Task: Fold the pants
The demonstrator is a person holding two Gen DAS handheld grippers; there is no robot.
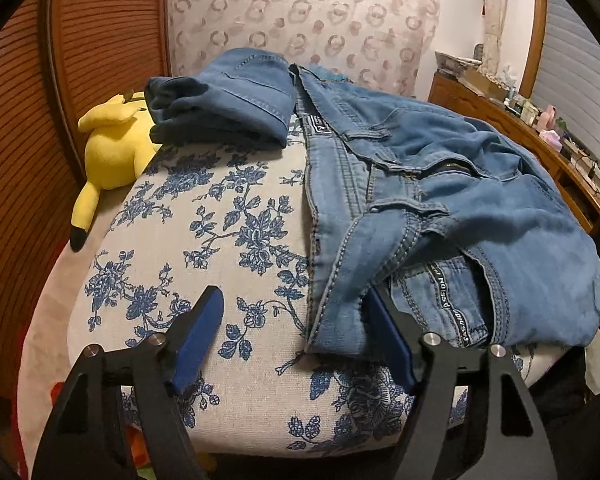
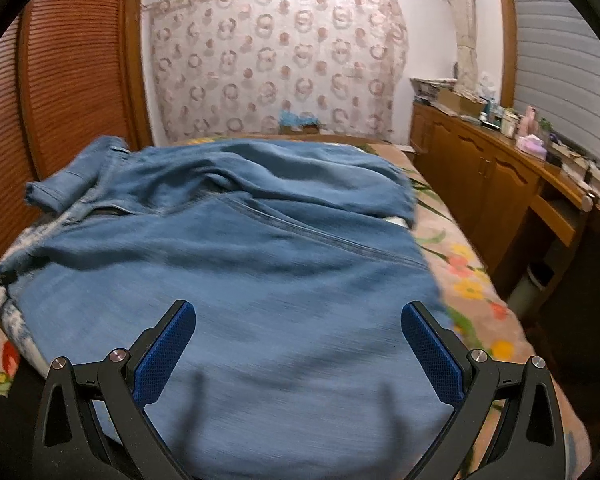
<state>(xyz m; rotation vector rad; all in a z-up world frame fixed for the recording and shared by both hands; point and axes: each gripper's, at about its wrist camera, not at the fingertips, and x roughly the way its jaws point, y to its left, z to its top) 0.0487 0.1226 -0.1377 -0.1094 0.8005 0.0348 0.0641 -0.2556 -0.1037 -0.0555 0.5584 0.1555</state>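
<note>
Pants of soft, limp light-blue denim (image 1: 440,184) lie rumpled on the floral cushion (image 1: 220,240); stitched waistband edge sits between the spread left gripper (image 1: 296,336) jaws, apparently unpinched, the firmest hold; right gripper (image 2: 300,344) hovers spread above.

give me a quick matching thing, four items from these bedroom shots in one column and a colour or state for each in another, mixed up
Items:
1. plush toy
2. folded jeans
3. light jeans
4. cushion cover

Descriptions:
A. blue flowers on white
B. yellow
C. spread out, unfolded
D. darker denim, neat stack

Pairs: 1-B, 2-D, 3-C, 4-A
</note>
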